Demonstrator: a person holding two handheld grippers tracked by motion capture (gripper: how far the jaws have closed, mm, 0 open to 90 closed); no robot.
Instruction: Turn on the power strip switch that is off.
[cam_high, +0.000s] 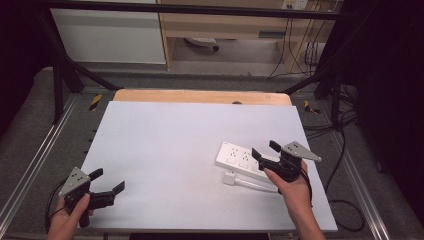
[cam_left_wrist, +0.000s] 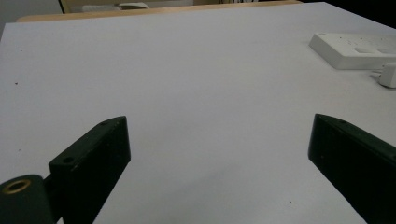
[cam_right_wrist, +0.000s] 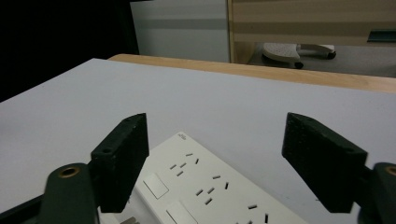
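The white power strip (cam_high: 244, 159) lies flat on the white table (cam_high: 175, 150) in the right-centre of the high view, its long axis running from upper left to lower right. A small white plug (cam_high: 229, 178) with its cable lies just below and beside the strip, toward the lower right of the frame. The right gripper (cam_high: 265, 150) is held above the strip's right-hand end, jaws wide apart with nothing between them; in the right gripper view the strip (cam_right_wrist: 196, 186) sits at the bottom centre, in the gap between the two black jaws and beneath them, not touched. The left gripper (cam_high: 107, 180) is at the lower left of the high view, well apart from the strip, jaws also wide and empty; in the left gripper view the strip (cam_left_wrist: 355, 49) appears at the upper right edge.
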